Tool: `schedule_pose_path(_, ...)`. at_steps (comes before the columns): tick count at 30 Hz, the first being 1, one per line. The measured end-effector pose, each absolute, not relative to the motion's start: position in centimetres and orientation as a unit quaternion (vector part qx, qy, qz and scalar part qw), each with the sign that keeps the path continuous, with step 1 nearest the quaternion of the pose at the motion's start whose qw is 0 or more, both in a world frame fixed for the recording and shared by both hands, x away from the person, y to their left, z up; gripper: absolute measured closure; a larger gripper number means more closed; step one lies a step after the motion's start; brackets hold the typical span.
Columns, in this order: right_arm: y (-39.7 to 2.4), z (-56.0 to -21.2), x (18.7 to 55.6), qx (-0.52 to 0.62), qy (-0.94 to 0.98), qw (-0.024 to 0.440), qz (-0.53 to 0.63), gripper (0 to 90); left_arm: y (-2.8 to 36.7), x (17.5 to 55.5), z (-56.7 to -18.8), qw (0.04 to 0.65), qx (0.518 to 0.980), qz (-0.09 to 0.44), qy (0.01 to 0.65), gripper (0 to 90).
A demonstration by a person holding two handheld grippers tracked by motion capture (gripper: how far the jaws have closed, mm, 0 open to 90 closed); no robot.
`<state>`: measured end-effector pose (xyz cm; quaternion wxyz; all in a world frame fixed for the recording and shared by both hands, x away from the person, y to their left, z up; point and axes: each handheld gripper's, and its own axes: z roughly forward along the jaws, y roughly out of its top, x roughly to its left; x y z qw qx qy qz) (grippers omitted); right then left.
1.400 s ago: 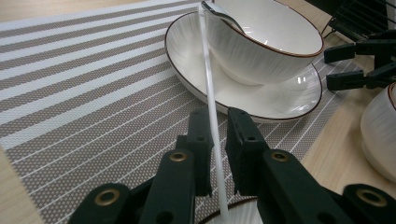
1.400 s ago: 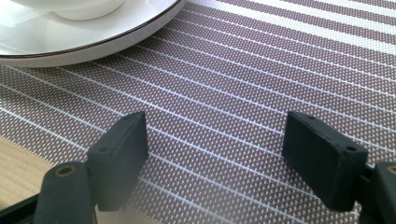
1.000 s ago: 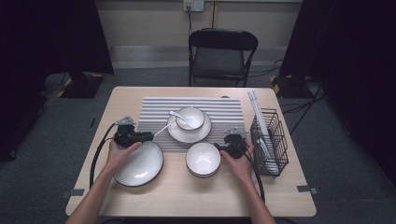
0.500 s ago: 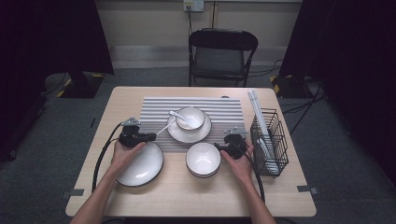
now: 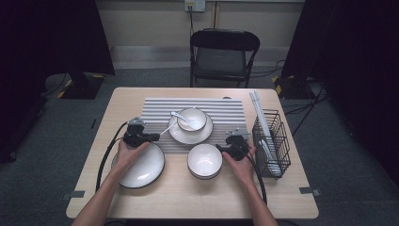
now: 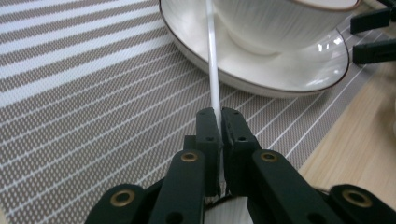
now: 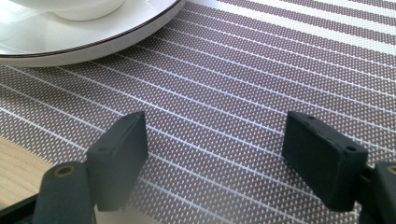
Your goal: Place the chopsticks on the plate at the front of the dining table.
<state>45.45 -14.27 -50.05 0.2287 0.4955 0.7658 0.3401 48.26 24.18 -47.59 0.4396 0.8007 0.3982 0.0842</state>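
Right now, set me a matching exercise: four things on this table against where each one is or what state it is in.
Things:
1. spoon handle
2. right gripper
3. empty bowl
4. large plate

Places or states:
A. under the left hand, at the table's near left
B. jaws wide apart above the striped mat
C. clamped between the left gripper jaws
D. on bare wood, between the two hands

Pairs: 1-C, 2-B, 3-D, 4-A
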Motion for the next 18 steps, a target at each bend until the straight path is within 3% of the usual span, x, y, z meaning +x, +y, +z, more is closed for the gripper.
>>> schedule_pose_path(18, -14.3, -50.1, 45.5, 0.495, 0.766, 0.229, 0.34, 21.7, 22.9, 48.5, -48.2, 0.443, 0.803, 0.069, 0.393, 83.6)
